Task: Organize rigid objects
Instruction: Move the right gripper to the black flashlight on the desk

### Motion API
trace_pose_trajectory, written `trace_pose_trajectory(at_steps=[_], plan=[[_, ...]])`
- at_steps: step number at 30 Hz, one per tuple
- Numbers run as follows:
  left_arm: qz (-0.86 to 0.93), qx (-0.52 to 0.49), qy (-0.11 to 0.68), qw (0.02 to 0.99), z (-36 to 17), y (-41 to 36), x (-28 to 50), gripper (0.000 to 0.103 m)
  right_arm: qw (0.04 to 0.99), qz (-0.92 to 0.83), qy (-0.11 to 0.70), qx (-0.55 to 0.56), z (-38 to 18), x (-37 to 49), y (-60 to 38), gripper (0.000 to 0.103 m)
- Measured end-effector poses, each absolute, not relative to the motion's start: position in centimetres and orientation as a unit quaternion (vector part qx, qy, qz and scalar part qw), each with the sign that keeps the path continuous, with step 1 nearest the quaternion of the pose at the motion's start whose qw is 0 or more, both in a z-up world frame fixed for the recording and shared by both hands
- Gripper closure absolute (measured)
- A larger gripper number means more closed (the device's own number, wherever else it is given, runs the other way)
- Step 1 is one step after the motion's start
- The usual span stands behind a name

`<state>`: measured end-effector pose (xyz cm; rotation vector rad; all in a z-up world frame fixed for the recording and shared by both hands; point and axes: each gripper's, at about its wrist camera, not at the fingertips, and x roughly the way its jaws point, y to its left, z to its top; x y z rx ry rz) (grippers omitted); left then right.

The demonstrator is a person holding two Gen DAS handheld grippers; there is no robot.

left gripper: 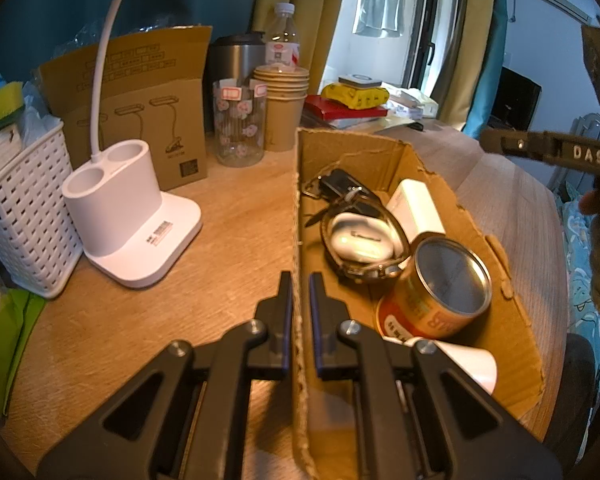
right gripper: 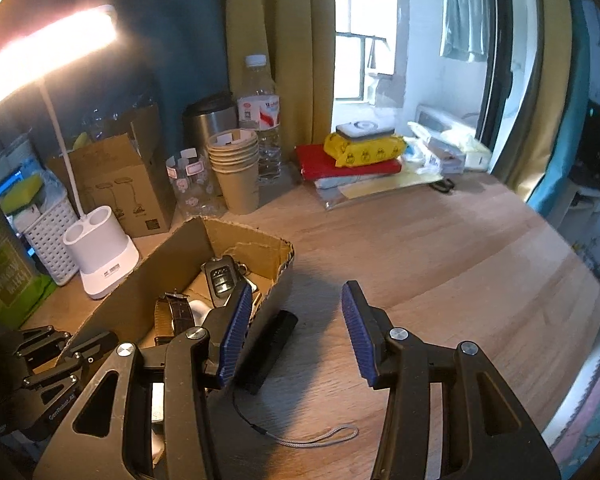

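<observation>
An open cardboard box (left gripper: 428, 168) sits on the wooden table. It holds an orange tin can (left gripper: 440, 292), a leather-strap watch (left gripper: 364, 268), a white case (left gripper: 360, 236), a black car key (left gripper: 340, 184) and a white block (left gripper: 416, 204). My left gripper (left gripper: 300, 280) is shut on the box's left wall. In the right wrist view my right gripper (right gripper: 296, 320) is open and empty above the table, right of the box (right gripper: 236, 236). A black rectangular device (right gripper: 268, 352) with a grey wrist cord (right gripper: 320, 438) lies on the table beside the box, under the gripper's left finger.
A white lamp base (left gripper: 128, 216), a white basket (left gripper: 24, 208), a lamp carton (left gripper: 140, 120), a patterned glass (left gripper: 240, 120), stacked paper cups (left gripper: 282, 96), a steel mug and a water bottle (left gripper: 282, 36) stand at the back. Books and a yellow pack (right gripper: 364, 148) lie far right.
</observation>
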<state>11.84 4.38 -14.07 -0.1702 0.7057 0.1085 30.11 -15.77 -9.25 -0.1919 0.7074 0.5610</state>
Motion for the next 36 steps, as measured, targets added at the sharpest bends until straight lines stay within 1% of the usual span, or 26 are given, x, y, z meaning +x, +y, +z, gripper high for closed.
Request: trace_pose_trajectory(at_steps=[7, 9, 14, 24, 36], plan=[[0.053, -0.083, 0.345, 0.933, -14.1, 4.3, 11.8, 0.094, 0.889, 0.283, 0.352, -0.080, -10.6, 30.5, -16.6, 0.052], [0.053, -0.083, 0.345, 0.933, -14.1, 4.3, 11.8, 0.094, 0.885, 0.296, 0.351, -0.076, -11.0, 30.5, -16.8, 0.045], [0.053, -0.083, 0.345, 0.933, -14.1, 4.2, 11.8, 0.094, 0.882, 0.293, 0.362, -0.069, -12.4, 31.1, -17.5, 0.039], [0.053, -0.082, 0.344, 0.934, -14.1, 4.2, 11.7, 0.094, 0.870, 0.297, 0.389, -0.067, -15.5, 31.6, -17.2, 0.038], [0.054, -0.084, 0.343, 0.934, -14.1, 4.2, 11.7, 0.094, 0.846, 0.322, 0.417, -0.078, -17.3, 32.2, -16.1, 0.038]])
